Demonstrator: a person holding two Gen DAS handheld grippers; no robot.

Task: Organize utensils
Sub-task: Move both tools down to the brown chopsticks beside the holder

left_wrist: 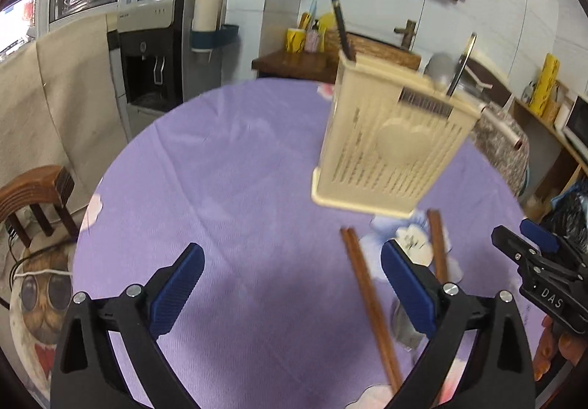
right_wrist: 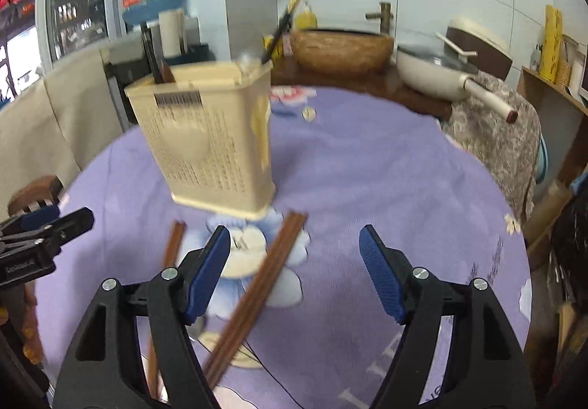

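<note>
- Left wrist view: my left gripper [left_wrist: 292, 284] hangs over the round table [left_wrist: 220, 159] with its jaws spread wide and nothing between them.
- Right wrist view: my right gripper [right_wrist: 294, 262] is also open and holds nothing; one pair of chopsticks [right_wrist: 257, 284] lies on the cloth under the gap, closer to its left finger.
- The cream utensil holder [left_wrist: 389, 140] stands upright past both grippers, near the middle of the table, with a few dark handles and a metal one already poking out of its top.
- I judge the job partly done: some utensils are in the holder, while two pairs of brown chopsticks are left on the cloth just in front of it.
- The second pair [right_wrist: 172, 247] lies to the left, partly hidden behind my right gripper's left finger.
- The holder is a boxy plastic piece with slotted walls, a raised heart on its front and a barcode sticker near the rim.
- The chopsticks are slim, straight, reddish-brown sticks, likely wood.
- The table wears a soft lilac cloth printed with pale flowers, lightly creased.
- Motion blur smears the holder's edges.
</note>
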